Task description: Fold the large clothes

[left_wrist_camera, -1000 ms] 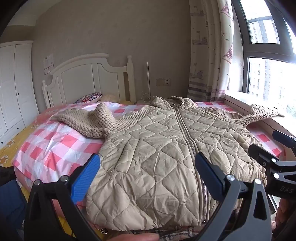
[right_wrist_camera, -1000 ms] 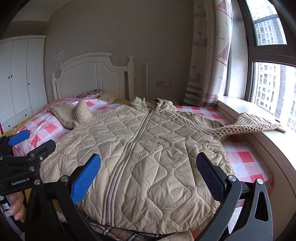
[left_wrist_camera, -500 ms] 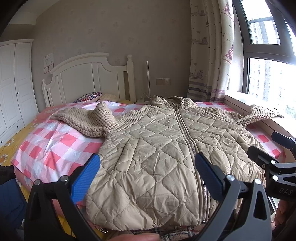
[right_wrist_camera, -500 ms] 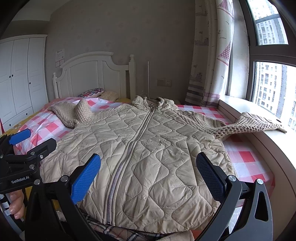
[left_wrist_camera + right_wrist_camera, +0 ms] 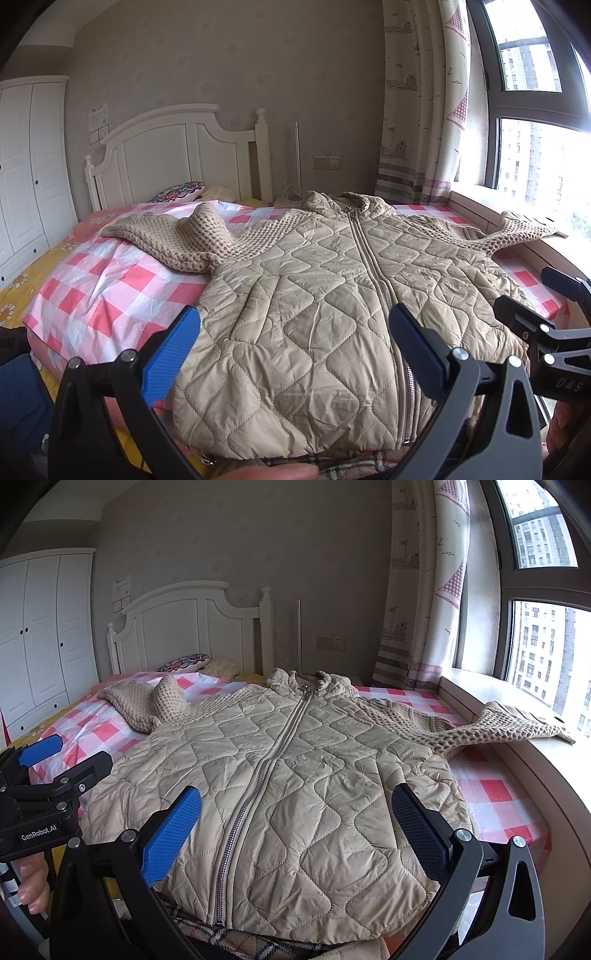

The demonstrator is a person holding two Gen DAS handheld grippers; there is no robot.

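A beige quilted jacket (image 5: 314,317) lies face up and zipped on a bed (image 5: 110,291) covered with a pink-and-white checked sheet, its collar toward the white headboard (image 5: 177,155) and its hem at the foot of the bed.

Left wrist view: the knitted sleeve (image 5: 177,240) on the wardrobe side is seen at full length, bunched into a peak on the sheet. The right gripper (image 5: 546,306) enters at the edge of the frame on the window side, and a fingertip (image 5: 258,472) shows along the bottom edge.

Right wrist view: the other knitted sleeve (image 5: 498,731) is seen whole, stretched off the bed and draped onto the windowsill (image 5: 517,709). The left gripper (image 5: 62,757) appears on the wardrobe side of the jacket, marked "GenRobot.AI", with the person's hand (image 5: 33,886) beneath it.

Both grippers hover near the jacket's hem, apart from the cloth. The left gripper (image 5: 291,347) frames the wardrobe-side half of the hem; the right gripper (image 5: 295,827) frames the zip and the window-side half. In each, the blue pads are spread wide with nothing between them and nothing touched. A plaid fabric (image 5: 236,938) shows under the hem at the foot of the bed.
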